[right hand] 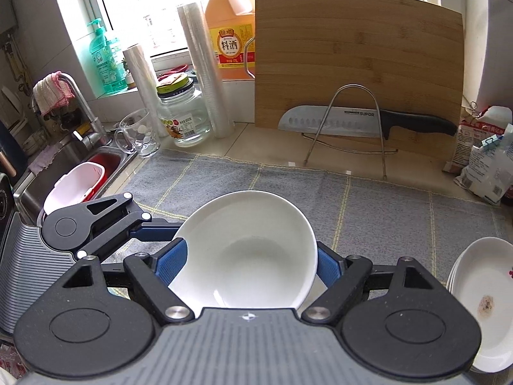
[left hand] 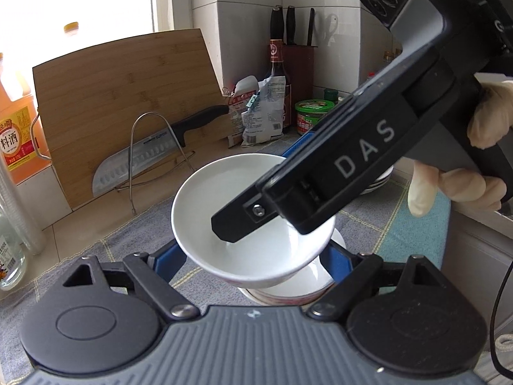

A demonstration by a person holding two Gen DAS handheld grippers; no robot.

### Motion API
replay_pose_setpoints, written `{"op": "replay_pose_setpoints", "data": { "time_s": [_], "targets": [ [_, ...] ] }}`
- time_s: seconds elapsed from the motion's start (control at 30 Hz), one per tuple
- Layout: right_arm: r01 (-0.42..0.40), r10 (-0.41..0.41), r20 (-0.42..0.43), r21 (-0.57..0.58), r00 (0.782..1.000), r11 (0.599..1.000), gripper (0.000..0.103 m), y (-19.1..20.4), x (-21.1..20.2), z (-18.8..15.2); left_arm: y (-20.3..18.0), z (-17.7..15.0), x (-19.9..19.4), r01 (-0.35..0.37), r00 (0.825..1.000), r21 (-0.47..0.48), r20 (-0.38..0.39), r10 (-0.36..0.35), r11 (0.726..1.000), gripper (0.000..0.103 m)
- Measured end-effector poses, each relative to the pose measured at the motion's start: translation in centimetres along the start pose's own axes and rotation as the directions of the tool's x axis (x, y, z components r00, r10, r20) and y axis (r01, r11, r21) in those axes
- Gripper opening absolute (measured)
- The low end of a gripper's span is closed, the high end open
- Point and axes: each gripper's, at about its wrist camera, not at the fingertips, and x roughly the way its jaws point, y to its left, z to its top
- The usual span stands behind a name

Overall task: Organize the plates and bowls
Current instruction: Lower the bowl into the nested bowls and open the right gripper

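Note:
A white bowl (left hand: 224,199) (right hand: 247,250) is held tilted above the grey mat (right hand: 384,205). My right gripper (right hand: 251,263) is shut on it, its blue pads (right hand: 171,263) pressing the bowl's sides. In the left wrist view the right gripper's black body (left hand: 336,166) reaches in from the right, one finger inside the bowl. Under the bowl sits a second bowl (left hand: 298,284) with a reddish rim pattern. My left gripper (left hand: 250,266) is open, its blue pads (left hand: 171,261) on either side of that lower bowl without clearly touching it. White plates (right hand: 481,301) are stacked at the right.
A bamboo cutting board (right hand: 352,64) and a cleaver on a wire rack (right hand: 352,122) stand behind the mat. Bottles, a jar (right hand: 186,115) and a glass mug (right hand: 138,134) stand back left by the sink (right hand: 64,173). Food bags (right hand: 484,160) and a knife block (left hand: 298,64) are back right.

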Motion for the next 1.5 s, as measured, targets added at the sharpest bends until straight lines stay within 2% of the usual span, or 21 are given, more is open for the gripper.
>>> {"op": "replay_pose_setpoints", "data": {
  "time_s": [0.3, 0.57, 1.03, 1.5],
  "targets": [
    [0.043, -0.043, -0.009, 0.056, 0.999, 0.998, 0.088, -2.1, -0.6, -1.6, -1.7, 0.0, 1.5, 0.046, 0.999, 0.031, -0.020, -0.045, 0.998, 0.089],
    [0.047, -0.044, -0.035, 0.084, 0.998, 0.995, 0.088, -2.8, -0.1, -2.6, -2.0, -0.4, 2.7, 0.071, 0.996, 0.032, -0.061, -0.069, 0.997, 0.089],
    [0.037, -0.027, -0.083, 0.120, 0.996, 0.992, 0.088, -3.8, 1.6, -3.2, -2.1, -0.8, 3.5, 0.083, 0.992, 0.018, -0.100, -0.080, 0.996, 0.089],
    [0.040, -0.029, -0.089, 0.121, 0.996, 0.992, 0.090, -3.9, 2.0, -3.3, -2.1, -0.8, 3.9, 0.081, 0.991, 0.023, -0.111, -0.078, 0.996, 0.089]
  ]
}}
